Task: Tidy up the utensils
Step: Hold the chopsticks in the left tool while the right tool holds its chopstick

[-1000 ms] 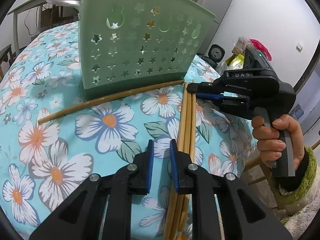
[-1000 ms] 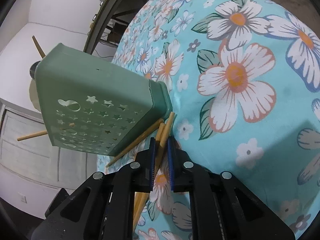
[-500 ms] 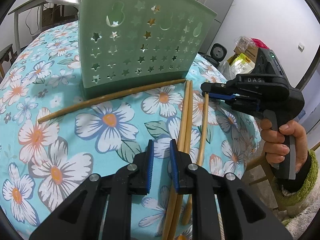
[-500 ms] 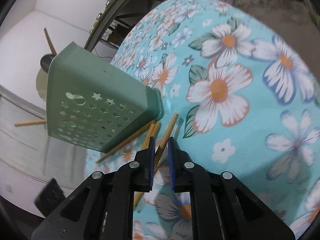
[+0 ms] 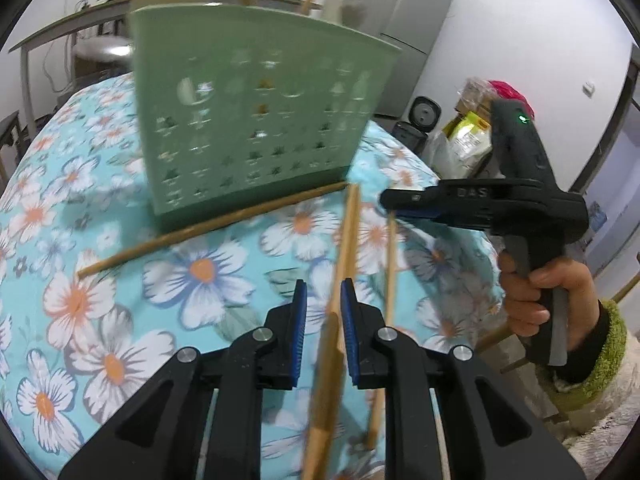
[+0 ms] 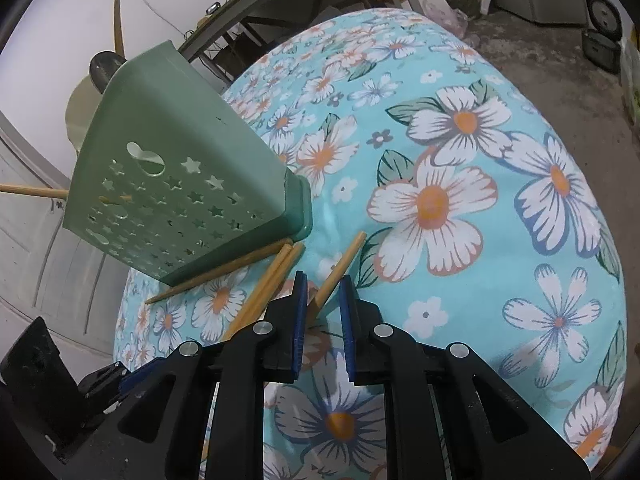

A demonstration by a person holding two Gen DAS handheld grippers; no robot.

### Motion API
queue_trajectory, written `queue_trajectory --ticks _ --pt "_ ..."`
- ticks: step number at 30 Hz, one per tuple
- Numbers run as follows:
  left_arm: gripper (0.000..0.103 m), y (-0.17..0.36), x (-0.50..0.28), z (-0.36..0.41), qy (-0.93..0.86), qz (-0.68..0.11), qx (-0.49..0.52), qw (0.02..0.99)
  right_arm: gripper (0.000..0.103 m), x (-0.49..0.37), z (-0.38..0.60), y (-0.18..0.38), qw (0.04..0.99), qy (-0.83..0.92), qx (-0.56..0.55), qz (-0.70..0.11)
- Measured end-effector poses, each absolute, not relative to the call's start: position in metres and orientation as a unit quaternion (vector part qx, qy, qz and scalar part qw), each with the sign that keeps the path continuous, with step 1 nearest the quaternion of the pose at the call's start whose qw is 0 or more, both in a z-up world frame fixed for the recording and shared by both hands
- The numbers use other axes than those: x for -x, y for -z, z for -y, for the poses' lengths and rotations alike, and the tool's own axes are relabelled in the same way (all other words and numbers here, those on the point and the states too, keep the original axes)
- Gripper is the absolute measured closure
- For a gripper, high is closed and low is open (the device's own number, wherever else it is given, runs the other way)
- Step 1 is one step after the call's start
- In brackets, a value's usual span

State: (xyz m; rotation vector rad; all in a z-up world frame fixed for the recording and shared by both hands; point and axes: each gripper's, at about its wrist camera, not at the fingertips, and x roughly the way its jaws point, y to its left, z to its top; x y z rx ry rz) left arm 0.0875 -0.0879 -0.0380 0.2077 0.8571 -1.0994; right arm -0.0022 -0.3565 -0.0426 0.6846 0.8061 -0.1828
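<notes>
A green star-punched utensil basket (image 5: 256, 120) stands on the floral tablecloth, with wooden sticks poking out of its top; it also shows in the right wrist view (image 6: 180, 184). Several wooden chopsticks lie in front of it. My left gripper (image 5: 323, 304) is slightly open, with a pair of chopsticks (image 5: 340, 264) running between its pads. My right gripper (image 6: 323, 300) is slightly open around the end of a single chopstick (image 6: 340, 268); in the left wrist view the right gripper (image 5: 394, 206) is above that chopstick (image 5: 391, 256). One chopstick (image 5: 216, 226) lies along the basket's base.
The round table with the floral cloth (image 6: 500, 240) drops off at its right edge (image 5: 480, 280). A fridge (image 5: 404, 32), a speaker (image 5: 426, 114) and bags (image 5: 468, 136) stand beyond. A bench (image 6: 280, 4) is behind the table.
The right gripper drew one chopstick away from the pair to the right, and its jaws opened a little. The left gripper rose and now straddles the pair; the view blurred with motion.
</notes>
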Motion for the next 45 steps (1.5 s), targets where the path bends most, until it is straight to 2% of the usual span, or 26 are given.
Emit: queue_trajectory --ticks 25,30,34,45 --pt "0.085 0.054 -0.072 0.177 0.486 -0.362 -0.253 0.754 0.088 0.004 0.357 0.045 0.859 0.074 -0.339 -0.377" --pt "0.087 0.056 -0.076 0.183 0.487 -0.36 -0.25 0.755 0.088 0.004 0.357 0.046 0.86 0.071 -0.337 -0.376" --pt "0.096 0.057 -0.08 0.182 0.484 -0.363 -0.246 0.757 0.088 0.003 0.355 0.044 0.864 0.068 -0.326 -0.378" --pt "0.097 0.056 -0.084 0.165 0.501 -0.4 -0.197 0.742 0.088 0.008 0.362 0.035 0.874 0.077 -0.294 -0.38"
